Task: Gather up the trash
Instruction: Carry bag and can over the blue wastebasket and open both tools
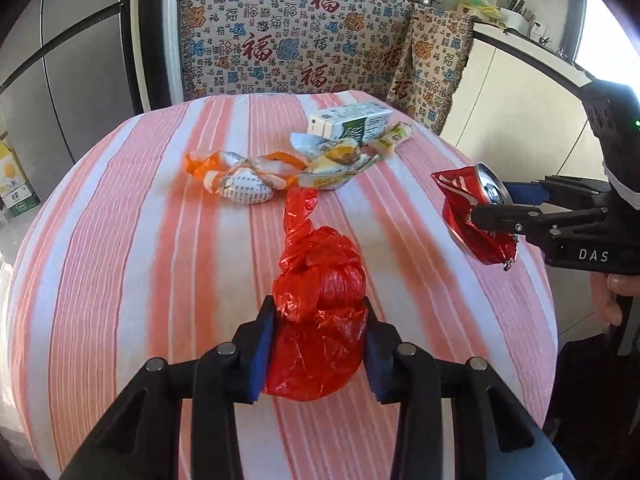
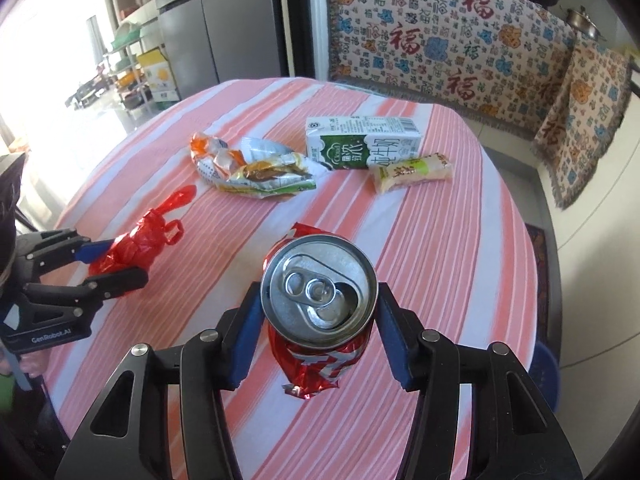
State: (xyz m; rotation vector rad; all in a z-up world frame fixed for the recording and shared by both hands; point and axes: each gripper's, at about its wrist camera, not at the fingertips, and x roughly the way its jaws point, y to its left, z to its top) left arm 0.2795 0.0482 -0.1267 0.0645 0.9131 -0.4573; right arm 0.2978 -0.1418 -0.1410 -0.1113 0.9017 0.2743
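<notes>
Two items in hand above the striped table [image 2: 460, 240]: knotted red bag [image 1: 320, 320] clamped in left gripper [image 1: 320, 344], crushed can [image 2: 320, 300] in right gripper [image 2: 316, 336]; milk carton [image 2: 360, 144], crumpled wrappers [image 2: 256, 168], snack packet [image 2: 412, 172] uncollected mid-table.

A table [image 2: 460, 240] under a pink-and-white striped cloth carries a milk carton [image 2: 362, 142], a small snack packet [image 2: 412, 172] just beside it, and crumpled wrappers [image 2: 256, 168] near the middle.

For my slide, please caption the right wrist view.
Right tool grips a crushed red can above the striped table.
</notes>
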